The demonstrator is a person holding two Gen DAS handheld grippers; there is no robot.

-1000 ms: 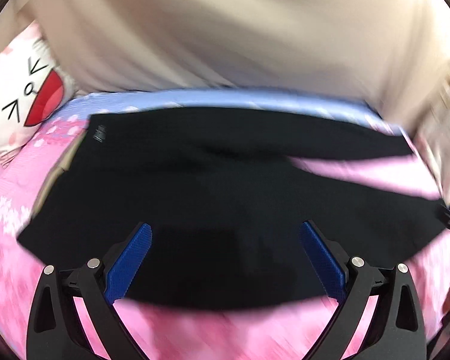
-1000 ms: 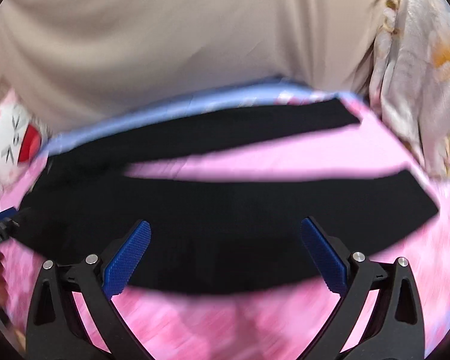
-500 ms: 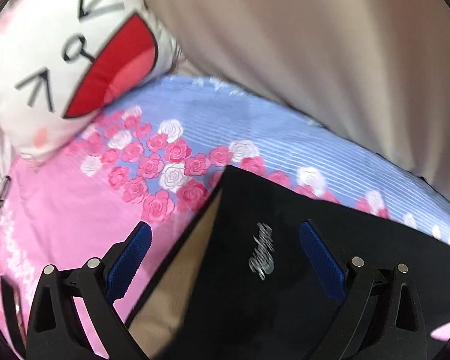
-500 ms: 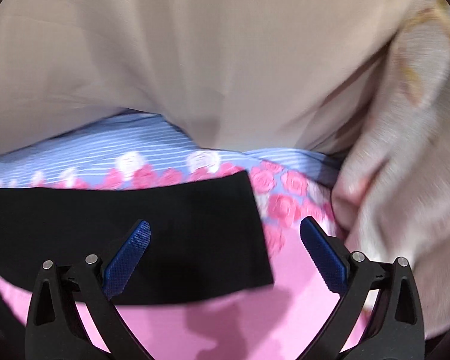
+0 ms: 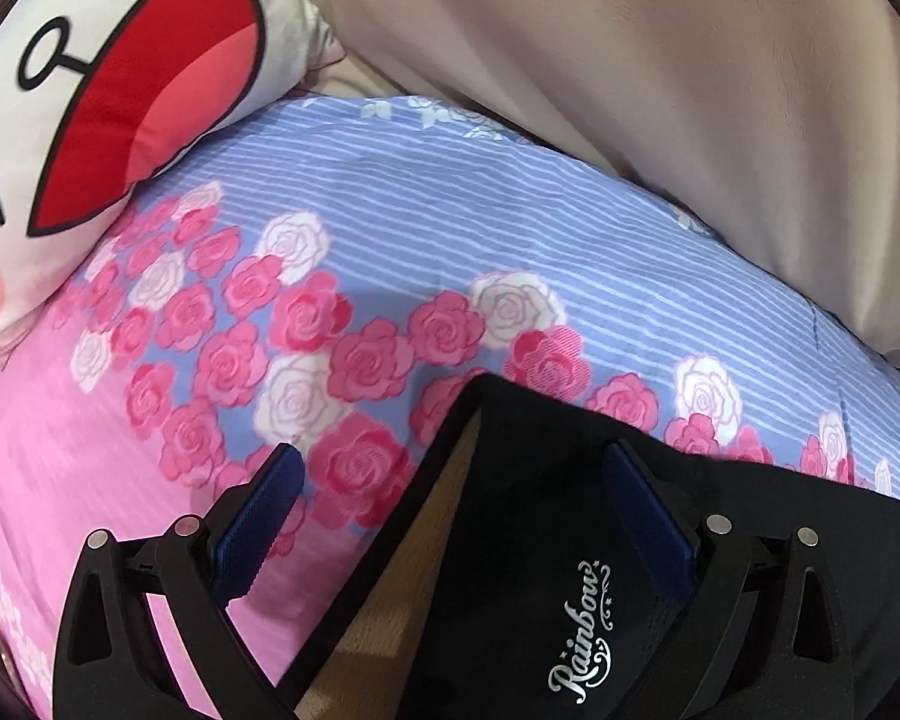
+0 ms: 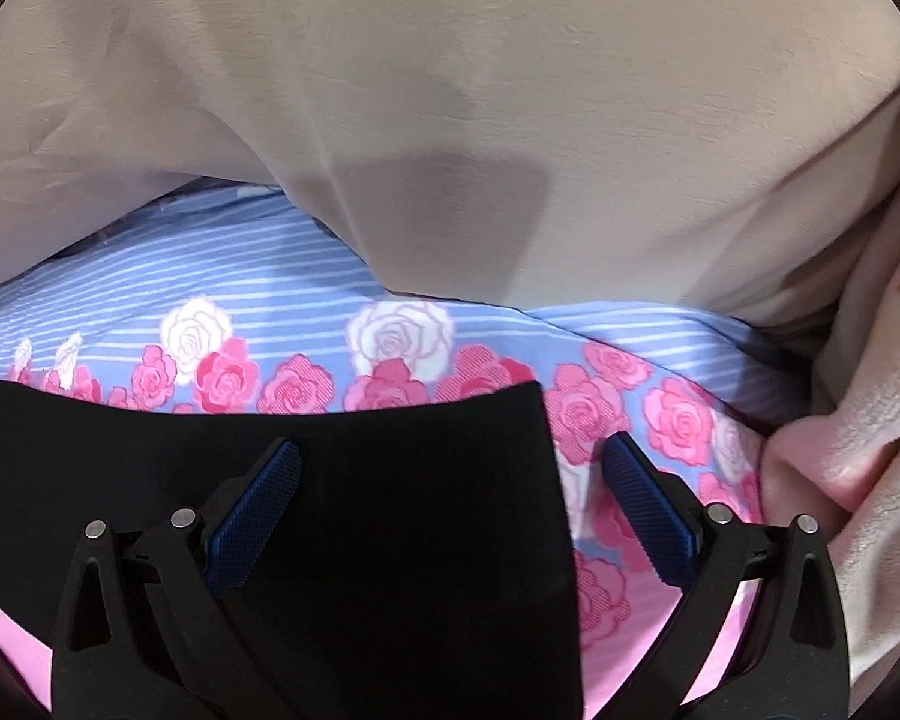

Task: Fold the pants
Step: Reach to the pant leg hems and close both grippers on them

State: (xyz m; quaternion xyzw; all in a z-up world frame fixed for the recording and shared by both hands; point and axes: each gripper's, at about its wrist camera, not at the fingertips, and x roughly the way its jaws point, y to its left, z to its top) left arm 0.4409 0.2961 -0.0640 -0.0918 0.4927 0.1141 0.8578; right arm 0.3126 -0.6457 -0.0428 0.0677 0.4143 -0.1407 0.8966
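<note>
Closest to us, our left tool [image 5: 444,501] is spread wide and grips nothing; its jaws straddle the waistband corner of the black pants [image 5: 546,540], where a tan lining [image 5: 390,594] shows at the opening beside a white logo [image 5: 582,630]. Our right tool [image 6: 450,495] is equally wide and empty, its jaws either side of the hem corner of one leg [image 6: 342,516]. The pants lie flat on the bed's pink rose-print sheet [image 5: 342,276]. We judge the risk is pinching sheet along with fabric, or catching only the top layer at the open waistband, so the fold drags crooked. Farther back sit a cartoon pillow [image 5: 78,96] and a beige blanket [image 6: 450,120], which a lifted leg could snag.
</note>
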